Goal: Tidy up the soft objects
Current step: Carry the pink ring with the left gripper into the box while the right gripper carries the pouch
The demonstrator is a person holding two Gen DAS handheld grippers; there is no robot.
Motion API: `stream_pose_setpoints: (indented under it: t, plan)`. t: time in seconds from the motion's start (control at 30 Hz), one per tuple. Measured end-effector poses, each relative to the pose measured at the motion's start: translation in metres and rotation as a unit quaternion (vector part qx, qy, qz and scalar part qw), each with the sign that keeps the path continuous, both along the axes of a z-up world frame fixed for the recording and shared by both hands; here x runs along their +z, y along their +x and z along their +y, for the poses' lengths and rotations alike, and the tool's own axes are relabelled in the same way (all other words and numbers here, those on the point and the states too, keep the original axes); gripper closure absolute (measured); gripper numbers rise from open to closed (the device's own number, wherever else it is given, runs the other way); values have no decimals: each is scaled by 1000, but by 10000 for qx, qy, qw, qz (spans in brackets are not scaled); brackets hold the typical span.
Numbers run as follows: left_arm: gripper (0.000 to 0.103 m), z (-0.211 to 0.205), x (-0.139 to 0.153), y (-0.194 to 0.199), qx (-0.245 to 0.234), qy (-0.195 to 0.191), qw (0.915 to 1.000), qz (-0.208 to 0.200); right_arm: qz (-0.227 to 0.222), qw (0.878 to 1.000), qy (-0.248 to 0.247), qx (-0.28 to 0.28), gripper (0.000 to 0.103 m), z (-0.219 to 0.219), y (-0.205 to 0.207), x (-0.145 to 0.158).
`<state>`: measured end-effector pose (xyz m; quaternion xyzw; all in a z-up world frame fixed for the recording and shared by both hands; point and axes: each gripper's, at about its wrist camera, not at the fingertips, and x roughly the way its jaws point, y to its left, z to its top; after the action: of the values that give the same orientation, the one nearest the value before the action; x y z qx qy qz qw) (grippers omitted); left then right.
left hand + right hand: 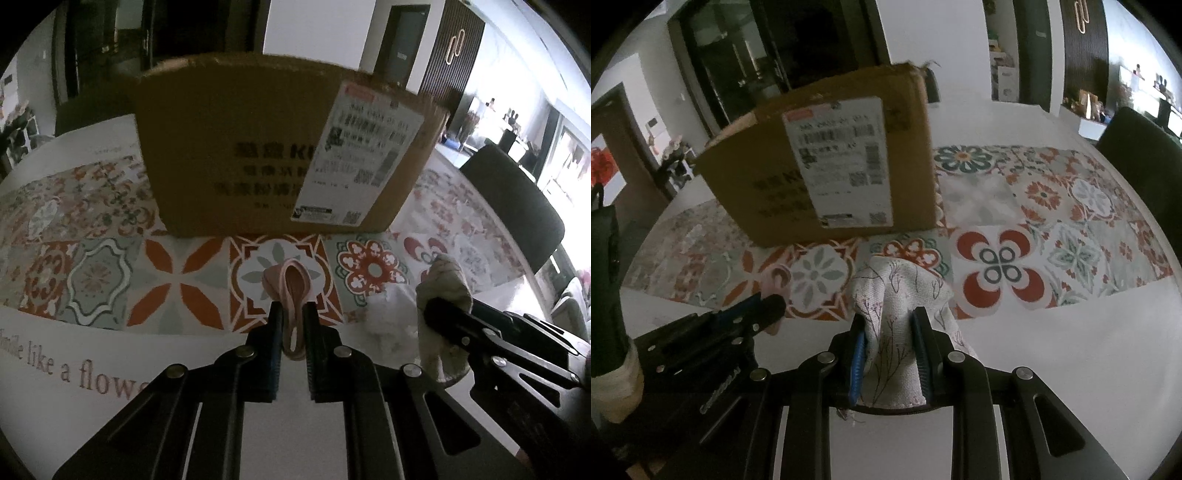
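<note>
My left gripper is shut on a pink sock, held just above the patterned tablecloth. In the right wrist view the left gripper sits at the left with the pink sock poking from it. My right gripper is shut on a white floral cloth; it shows at the right of the left wrist view with the cloth bunched in it. A cardboard box with a shipping label stands just beyond both grippers, also in the right wrist view.
A dark chair back stands at the table's right edge. White table margin with printed lettering lies in front of the patterned area. A crumpled clear wrapper lies on the table between the grippers.
</note>
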<state>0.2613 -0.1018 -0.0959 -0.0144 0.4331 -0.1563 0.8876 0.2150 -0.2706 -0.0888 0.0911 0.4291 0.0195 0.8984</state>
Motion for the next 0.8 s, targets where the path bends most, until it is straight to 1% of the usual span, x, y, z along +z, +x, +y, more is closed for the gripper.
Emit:
stream_pose_setpoints:
  t: [0.23,0.47,0.63,0.8]
  plan:
    - [91,12,22,-12,55,-11,9995,-301,-265,9996,-24,107,78,10,-5,18]
    - [91,5,42,-18,-27,82,9986,-515,-428,9990,45,104,78,6,-9,34]
    - [91,3,61,-20,-145,1,9973,-715,-586,9983,-15,47,78,-1,-10,55]
    - [91,-3,84,-19,-274,53,9947,-989,-783,9969,-108,53,78,-4,-9,77]
